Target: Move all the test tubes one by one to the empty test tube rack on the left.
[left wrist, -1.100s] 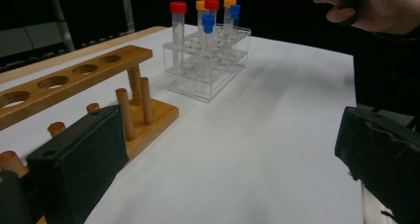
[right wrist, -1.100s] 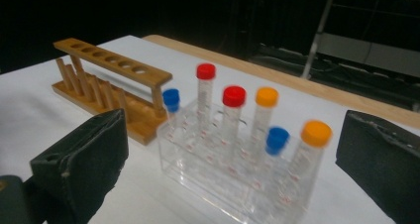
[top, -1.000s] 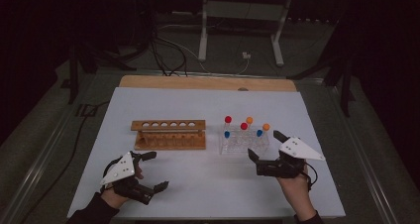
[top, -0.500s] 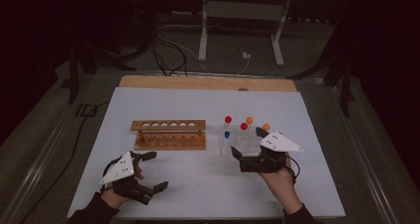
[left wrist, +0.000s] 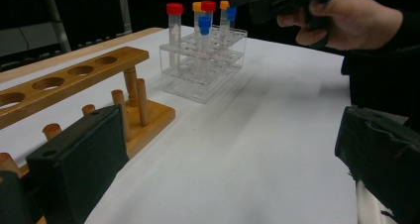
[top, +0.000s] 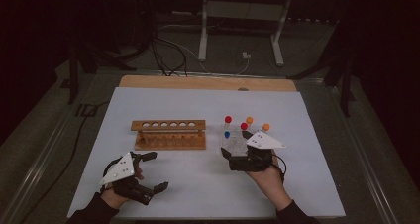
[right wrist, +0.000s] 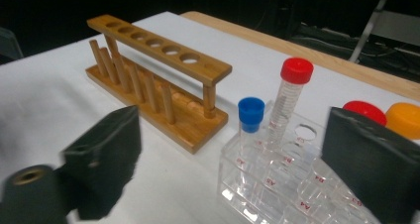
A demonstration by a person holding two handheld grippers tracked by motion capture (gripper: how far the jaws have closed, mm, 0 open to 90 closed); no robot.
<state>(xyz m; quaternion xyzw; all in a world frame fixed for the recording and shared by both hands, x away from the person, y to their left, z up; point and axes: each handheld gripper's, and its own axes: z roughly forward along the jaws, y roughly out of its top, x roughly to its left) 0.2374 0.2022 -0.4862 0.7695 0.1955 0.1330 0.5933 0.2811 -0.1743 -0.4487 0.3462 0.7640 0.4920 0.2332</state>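
- Nearest on the desk [top: 198,194], the left gripper [top: 148,172] rested low at the near left with its jaws spread wide and nothing between them.
- The right gripper [top: 236,157] sat at the near edge of the clear tube rack [right wrist: 267,184], which stood right of centre; its jaws had just been closing a little but stood wide, with the blue-capped tube [right wrist: 250,122] and red-capped tube [right wrist: 292,97] ahead of them and no pad pressing on either.
- The tubes looked like light, thin-walled clear plastic with screw caps: stiff but smooth, likely to slip if pinched on the bare barrel. A hold just under the cap, or across the cap itself, seemed the safest, with a straight lift so the light rack did not tip or drag.
- Small red codes were printed on the rack's cells; one seemed to read "A5", though the print was too small to be sure. Faint graduation marks ran down the red-capped tube.
- Farther left stood the wooden rack [top: 169,134], its row of holes empty, well apart from the clear one.
- Orange caps [top: 249,120] stood at the far side.
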